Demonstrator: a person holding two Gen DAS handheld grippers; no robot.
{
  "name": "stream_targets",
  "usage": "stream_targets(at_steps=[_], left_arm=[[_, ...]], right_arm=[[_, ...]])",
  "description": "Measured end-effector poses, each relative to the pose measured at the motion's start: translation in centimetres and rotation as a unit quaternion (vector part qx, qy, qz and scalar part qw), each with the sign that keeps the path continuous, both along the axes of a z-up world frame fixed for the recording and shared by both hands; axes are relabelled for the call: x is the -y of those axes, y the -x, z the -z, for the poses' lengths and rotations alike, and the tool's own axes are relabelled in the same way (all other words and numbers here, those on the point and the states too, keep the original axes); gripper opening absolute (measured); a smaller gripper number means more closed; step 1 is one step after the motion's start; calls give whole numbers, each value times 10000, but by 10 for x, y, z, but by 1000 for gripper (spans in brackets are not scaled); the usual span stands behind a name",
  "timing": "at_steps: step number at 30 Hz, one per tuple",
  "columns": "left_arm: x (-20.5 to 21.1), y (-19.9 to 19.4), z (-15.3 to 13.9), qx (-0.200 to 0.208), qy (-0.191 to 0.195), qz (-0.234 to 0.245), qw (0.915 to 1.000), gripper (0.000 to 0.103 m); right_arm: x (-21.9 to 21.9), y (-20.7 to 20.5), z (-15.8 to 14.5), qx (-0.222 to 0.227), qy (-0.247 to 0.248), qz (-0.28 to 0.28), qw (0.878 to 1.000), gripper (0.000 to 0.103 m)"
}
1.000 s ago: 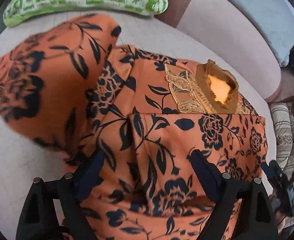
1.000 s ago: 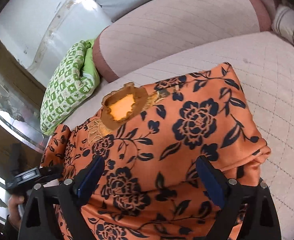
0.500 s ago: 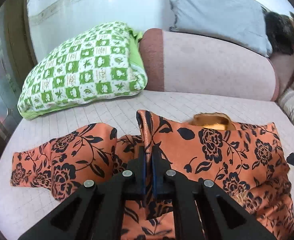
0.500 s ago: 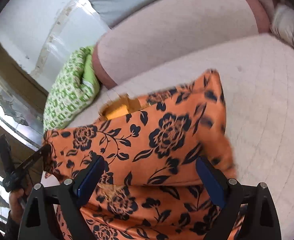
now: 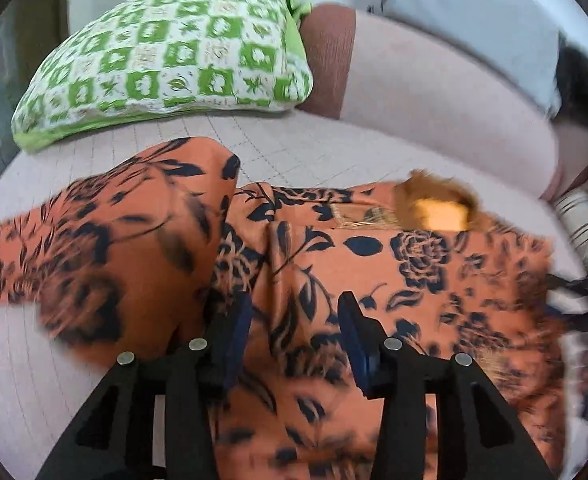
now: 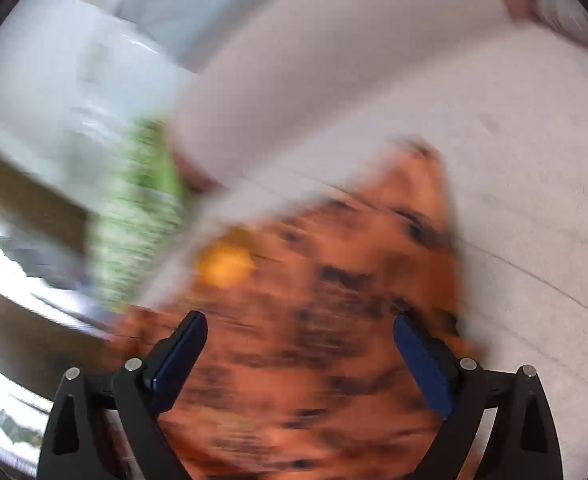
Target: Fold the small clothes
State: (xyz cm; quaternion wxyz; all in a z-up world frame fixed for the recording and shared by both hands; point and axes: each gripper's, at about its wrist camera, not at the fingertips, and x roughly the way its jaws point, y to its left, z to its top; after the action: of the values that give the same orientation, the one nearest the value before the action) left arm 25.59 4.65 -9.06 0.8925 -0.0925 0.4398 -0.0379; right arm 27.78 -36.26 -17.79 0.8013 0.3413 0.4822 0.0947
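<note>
An orange garment with dark blue flowers (image 5: pixel 414 272) lies on the pale quilted bed (image 5: pixel 33 380). Its right side is folded over the body, its left sleeve (image 5: pixel 113 232) is spread out, and its neck opening (image 5: pixel 438 208) faces the far side. My left gripper (image 5: pixel 294 304) hovers over the fold's edge; its jaws are opening, with cloth lying below and between them but not pinched. In the blurred right wrist view my right gripper (image 6: pixel 300 322) stands open above the garment (image 6: pixel 354 260), holding nothing.
A green-and-white checked pillow (image 5: pixel 173 48) lies at the far left of the bed. A pink bolster (image 5: pixel 434 92) and a grey pillow (image 5: pixel 474 8) line the far side. Striped cloth (image 5: pixel 586 228) sits at the right edge.
My left jaws were wide, then shut on a fold of the garment, and now stand parted with the fold let go. The right gripper has swung sideways, blurring its view.
</note>
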Motion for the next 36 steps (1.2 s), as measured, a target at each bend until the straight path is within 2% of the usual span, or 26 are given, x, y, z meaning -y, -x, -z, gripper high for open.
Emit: stream_targets(at_steps=[1,2,4,5,6,9,10,11,13,16,19,21,22,23,25,26,28,30,31,33,34,36], left_arm=[[-3,9,-3,84,166,10,9998,49],[-11,22,-12,208,311,-18,9993,57],[-47,48,-24,605,610,-463,9952,73],[-68,55,-25,712,776,-748,9916,78],[-91,66,-24,796,1019,-1065,9859,78],[-170,83,3,596,2034,-2035,9559,78],[-198,84,16,555,2390,-2353,9404,78],[-217,85,25,557,2543,-2562,9309,77],[-257,84,39,548,2683,-3062,9117,77],[-295,75,52,510,2752,-3597,8901,77],[-318,67,60,402,2848,-3815,8785,75],[-317,61,60,399,2742,-3920,8773,74],[-317,57,58,313,2560,-4017,8787,63],[-319,52,59,226,2449,-4084,8790,42],[-324,40,67,-56,2418,-4237,8729,16],[-328,40,72,-92,2530,-4349,8642,13],[-334,41,74,-136,2649,-4418,8570,8],[-333,41,68,-96,2520,-4396,8621,6],[-328,40,57,20,2273,-4357,8709,5],[-309,39,25,360,1838,-4109,8922,5],[-292,36,1,627,1516,-3890,9065,5],[-252,31,-47,1137,1070,-3378,9282,5]], right_arm=[[5,9,-10,234,-138,177,9995,92],[2,16,-26,357,-2,202,9992,92],[-8,30,-46,661,222,44,9976,92],[-16,41,-56,781,325,-61,9964,92],[-23,52,-61,873,408,-144,9952,92],[-49,88,-67,973,718,-472,9915,92],[-56,100,-65,939,785,-534,9910,92],[-60,112,-63,918,808,-594,9907,92],[-66,129,-59,835,843,-635,9909,92],[-72,146,-55,724,916,-645,9911,92],[-76,149,-55,693,1005,-586,9908,92],[-78,149,-56,714,982,-537,9911,92],[-78,150,-57,736,1008,-513,9908,92],[-80,149,-59,757,1022,-501,9906,92],[-84,147,-59,765,1027,-520,9904,92],[-85,146,-57,730,1047,-530,9904,92],[-85,147,-56,714,1034,-531,9907,92],[-83,149,-55,743,1058,-510,9903,92],[-81,150,-55,756,1067,-484,9902,92],[-76,153,-55,771,1043,-408,9907,92],[-74,154,-56,800,1033,-370,9907,92],[-68,158,-56,867,1007,-279,9907,92]])
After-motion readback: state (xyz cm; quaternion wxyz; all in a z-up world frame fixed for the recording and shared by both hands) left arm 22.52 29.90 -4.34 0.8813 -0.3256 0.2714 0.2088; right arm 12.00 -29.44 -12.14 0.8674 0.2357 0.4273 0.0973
